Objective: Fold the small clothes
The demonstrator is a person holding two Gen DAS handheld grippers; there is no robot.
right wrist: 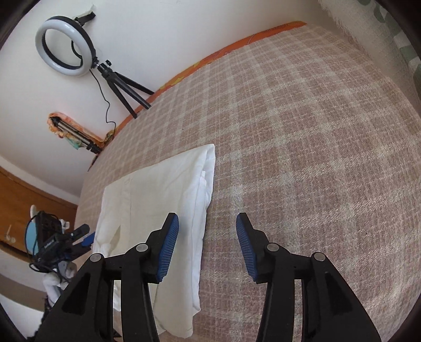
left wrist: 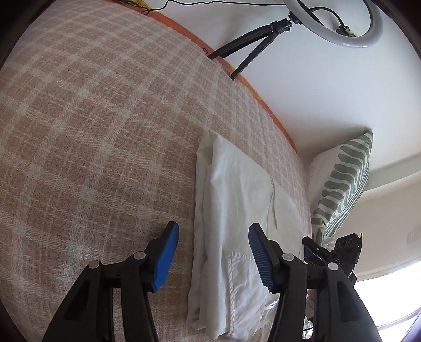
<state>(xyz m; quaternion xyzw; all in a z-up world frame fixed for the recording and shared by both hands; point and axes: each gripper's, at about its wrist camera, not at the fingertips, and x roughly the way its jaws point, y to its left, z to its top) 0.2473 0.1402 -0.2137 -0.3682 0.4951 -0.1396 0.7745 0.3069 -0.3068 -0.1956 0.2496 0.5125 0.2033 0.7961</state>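
Note:
A white garment (left wrist: 231,210), folded into a long strip, lies flat on the pink checked blanket (left wrist: 92,131). My left gripper (left wrist: 211,251) hovers over the garment's left edge with its blue pads apart and nothing pinched between them. In the right wrist view the same garment (right wrist: 158,200) lies at lower left. My right gripper (right wrist: 208,246) stands open above the garment's right edge and the blanket (right wrist: 302,144), holding nothing. The right gripper (left wrist: 331,252) shows at the left view's right edge, and the left gripper (right wrist: 65,244) at the right view's left edge.
A ring light on a black tripod (left wrist: 336,23) stands at the blanket's far edge against the white wall, and shows too as the ring light (right wrist: 65,44). A green and white striped cushion (left wrist: 342,179) leans by the wall. An orange sheet edge (right wrist: 236,44) borders the blanket.

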